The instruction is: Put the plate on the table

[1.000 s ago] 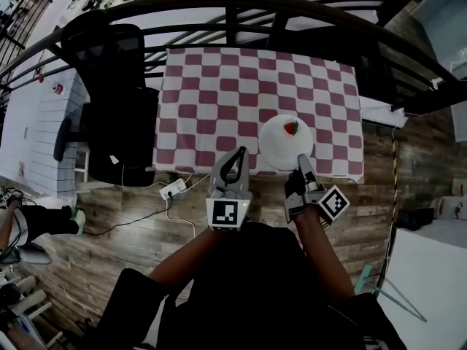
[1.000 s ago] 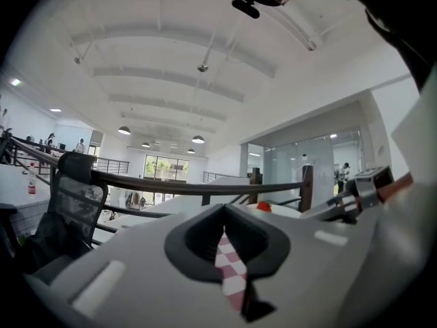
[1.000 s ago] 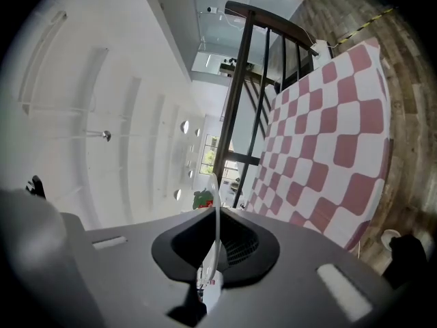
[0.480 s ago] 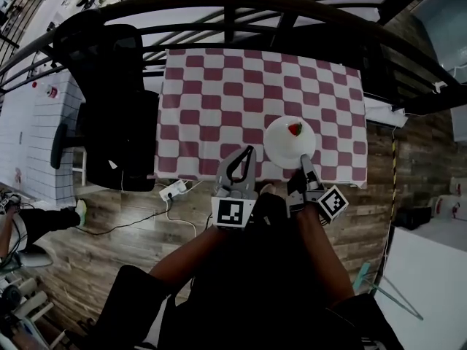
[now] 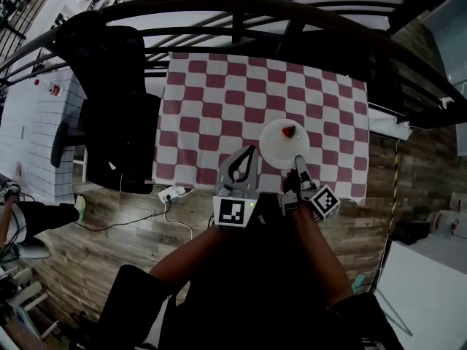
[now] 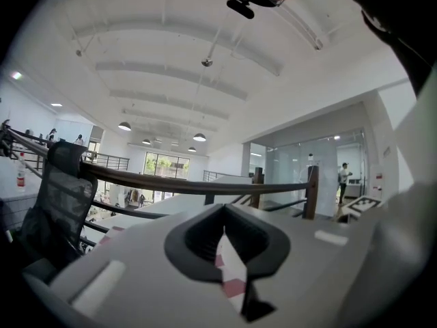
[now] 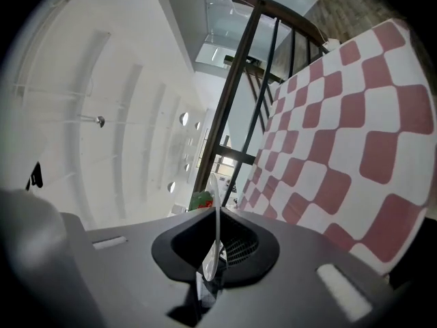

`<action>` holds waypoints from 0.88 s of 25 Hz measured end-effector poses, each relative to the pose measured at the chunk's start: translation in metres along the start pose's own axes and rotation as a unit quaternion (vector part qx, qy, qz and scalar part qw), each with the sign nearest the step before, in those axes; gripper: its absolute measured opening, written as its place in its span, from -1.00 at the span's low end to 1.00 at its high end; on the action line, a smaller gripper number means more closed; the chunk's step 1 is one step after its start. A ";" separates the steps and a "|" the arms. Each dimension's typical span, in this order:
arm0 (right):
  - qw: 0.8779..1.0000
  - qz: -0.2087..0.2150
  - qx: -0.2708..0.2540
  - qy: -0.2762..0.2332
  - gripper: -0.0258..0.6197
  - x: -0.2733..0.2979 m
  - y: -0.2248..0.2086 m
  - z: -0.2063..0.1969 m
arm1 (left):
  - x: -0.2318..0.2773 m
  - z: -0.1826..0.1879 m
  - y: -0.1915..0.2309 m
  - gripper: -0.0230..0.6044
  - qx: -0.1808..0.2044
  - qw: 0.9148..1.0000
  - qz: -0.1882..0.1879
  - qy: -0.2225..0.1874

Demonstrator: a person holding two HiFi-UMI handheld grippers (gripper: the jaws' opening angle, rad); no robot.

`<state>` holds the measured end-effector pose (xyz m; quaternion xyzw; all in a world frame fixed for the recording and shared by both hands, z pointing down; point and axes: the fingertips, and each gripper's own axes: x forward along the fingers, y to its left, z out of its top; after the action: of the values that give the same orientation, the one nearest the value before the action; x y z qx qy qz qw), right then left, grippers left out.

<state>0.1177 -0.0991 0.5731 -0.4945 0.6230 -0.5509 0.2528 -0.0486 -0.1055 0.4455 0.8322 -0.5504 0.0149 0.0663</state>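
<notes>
A white plate (image 5: 283, 146) with a strawberry (image 5: 290, 130) on it lies over the near right part of the red-and-white checked table (image 5: 219, 100). My right gripper (image 5: 298, 162) is shut on the plate's near rim. In the right gripper view the plate (image 7: 216, 214) shows edge-on between the jaws of the right gripper (image 7: 212, 265), with the strawberry (image 7: 199, 200) behind it. Whether the plate touches the cloth I cannot tell. My left gripper (image 5: 246, 155) is shut and holds nothing, over the table's front edge to the plate's left. In its own view the left gripper (image 6: 231, 265) leaves only a sliver of checked cloth visible.
A dark curved railing (image 5: 233, 2) runs along the table's far side. A black office chair (image 5: 109, 86) stands at the table's left end. A white power strip (image 5: 174, 191) with cables lies on the wooden floor below the front edge.
Both grippers and the plate have moved a little farther in over the table from its front edge. The right gripper still grips the rim.
</notes>
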 end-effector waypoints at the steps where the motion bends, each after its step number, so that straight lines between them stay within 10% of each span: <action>1: 1.000 0.005 0.000 0.002 -0.89 0.007 -0.005 0.003 | 0.006 -0.002 0.002 -0.90 0.002 1.000 0.003 0.005; 22: 0.998 -0.004 0.026 0.058 -0.89 0.092 -0.099 0.007 | 0.083 -0.035 0.008 -0.90 0.012 0.998 0.018 0.059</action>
<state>0.1220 -0.1751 0.6849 -0.4577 0.6199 -0.5959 0.2263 -0.0216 -0.1804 0.4894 0.8207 -0.5600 0.0716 0.0880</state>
